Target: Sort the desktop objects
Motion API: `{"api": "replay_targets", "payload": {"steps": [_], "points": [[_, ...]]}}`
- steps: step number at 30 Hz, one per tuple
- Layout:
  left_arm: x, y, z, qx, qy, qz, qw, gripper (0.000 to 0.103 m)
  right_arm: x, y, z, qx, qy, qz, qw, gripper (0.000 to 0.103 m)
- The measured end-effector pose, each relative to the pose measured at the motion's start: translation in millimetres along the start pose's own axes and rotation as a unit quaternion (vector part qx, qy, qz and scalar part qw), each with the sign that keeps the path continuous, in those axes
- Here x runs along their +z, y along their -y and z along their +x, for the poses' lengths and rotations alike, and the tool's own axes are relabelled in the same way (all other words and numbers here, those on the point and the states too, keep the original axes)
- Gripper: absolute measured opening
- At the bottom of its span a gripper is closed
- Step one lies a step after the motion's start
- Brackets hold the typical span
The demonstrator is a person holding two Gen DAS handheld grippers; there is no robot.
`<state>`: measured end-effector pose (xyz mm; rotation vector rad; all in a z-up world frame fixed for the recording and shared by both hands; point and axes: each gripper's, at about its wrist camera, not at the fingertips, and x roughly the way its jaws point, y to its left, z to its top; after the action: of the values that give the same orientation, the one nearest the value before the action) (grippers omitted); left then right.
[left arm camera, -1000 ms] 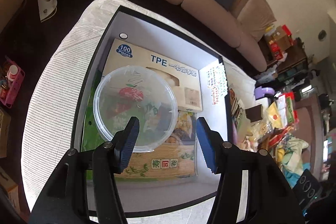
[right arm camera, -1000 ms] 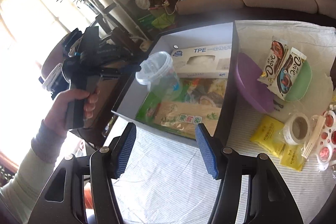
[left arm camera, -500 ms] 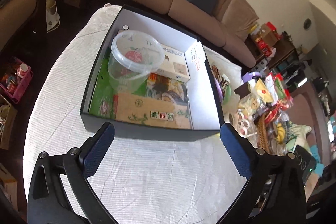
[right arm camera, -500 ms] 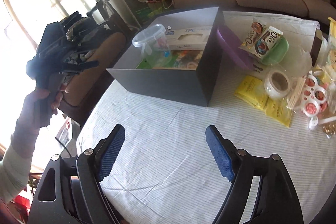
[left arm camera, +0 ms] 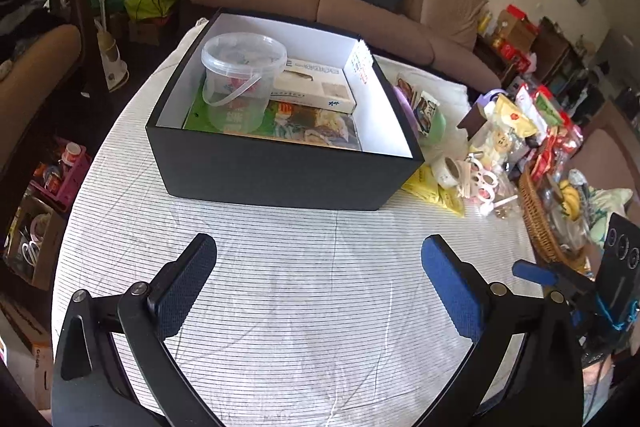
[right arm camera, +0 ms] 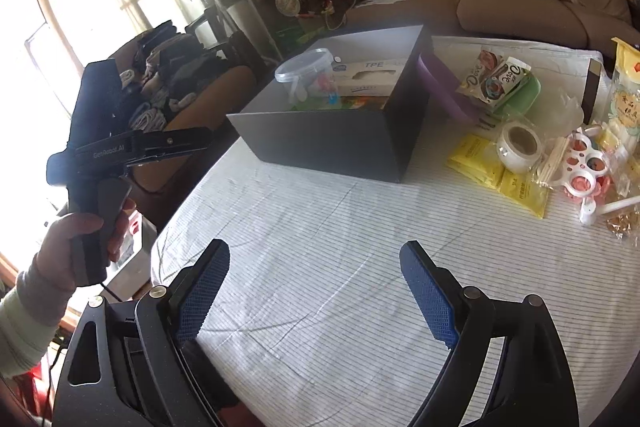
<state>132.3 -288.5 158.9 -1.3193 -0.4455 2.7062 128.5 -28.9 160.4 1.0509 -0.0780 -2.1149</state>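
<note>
Where visible: one black box (left arm camera: 280,171), perhaps two chocolate packets (right arm camera: 494,79).

Two wrist fisheyes, both looking down across the worktop from its near edge.

The left view faces the black box (left arm camera: 280,171) head-on from fairly near, sofa (left arm camera: 360,3) behind. The right view sits further right, angled toward the box's (right arm camera: 320,139) corner, and takes in the left gripper (right arm camera: 200,137) at the worktop's (right arm camera: 320,247) left edge. Both share box, striped cloth and sofa.
</note>
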Motion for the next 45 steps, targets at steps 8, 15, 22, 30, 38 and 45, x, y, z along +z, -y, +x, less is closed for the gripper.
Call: {"api": "replay_targets", "payload": {"steps": [8,15,22,30,38,45], "points": [[-32,20,23,0.038,0.008,0.026,0.9989,0.103,-18,21,23,0.001,0.014,-0.009,1.0,0.09],[-41,28,40,0.038,0.035,-0.008,0.9986,0.103,-18,38,35,-0.006,0.002,0.009,1.0,0.09],[-24,37,42,0.056,0.051,0.02,0.9969,0.103,-17,44,33,-0.007,0.004,0.031,0.999,0.09],[118,48,54,0.146,0.041,0.161,0.9753,0.103,-20,46,30,-0.004,-0.006,0.042,0.999,0.09],[158,69,164,0.258,-0.058,0.332,0.9053,0.093,-14,59,43,0.011,-0.016,0.075,0.997,0.09],[149,60,216,0.276,-0.108,0.363,0.8832,0.069,-15,60,53,0.034,-0.032,0.089,0.995,0.09]]}}
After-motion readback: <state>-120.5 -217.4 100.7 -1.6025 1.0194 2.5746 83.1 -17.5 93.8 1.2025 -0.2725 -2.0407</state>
